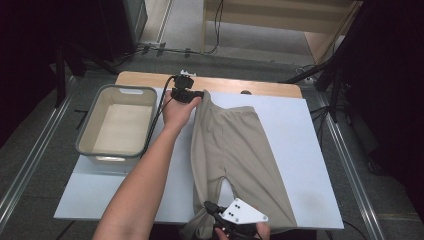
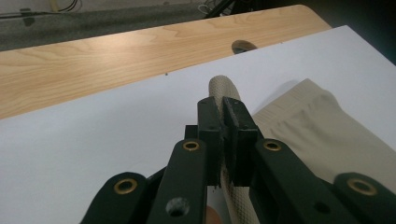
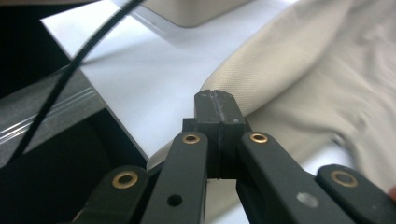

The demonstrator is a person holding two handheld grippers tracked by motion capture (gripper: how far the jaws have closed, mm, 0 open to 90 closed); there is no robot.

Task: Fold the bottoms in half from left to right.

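Folding a pair of beige trousers (image 1: 235, 145) on a white worktop (image 1: 310, 150), a person works with a gripper in each hand. In the high view the garment lies lengthwise down the middle of the frame, waistband toward the upper centre, legs running to the lower edge. The left gripper (image 1: 196, 94), at upper centre, has its jaws closed on the waistband corner — the left gripper view confirms this, with a roll of ribbed beige fabric (image 2: 223, 91) pinched between the pads. The right gripper (image 1: 212, 207), at the lower centre edge under its grey plate, has its jaws fully closed at the bunched leg hems; in the right gripper view (image 3: 217, 100) the pads meet with cloth just behind them, so a thin fold of hem appears to be gripped, though the pinch itself is hard to see.

Progress, as judged: the left side of the trousers is lifted and gathered along one edge, as if one leg is being brought over the other — a lengthwise fold begun but not laid flat. The right half still lies spread on the worktop. A grey bin (image 1: 120, 125) stands at the left of the frame, empty, just beside the forearm; further folds and any placing in it appear to remain.
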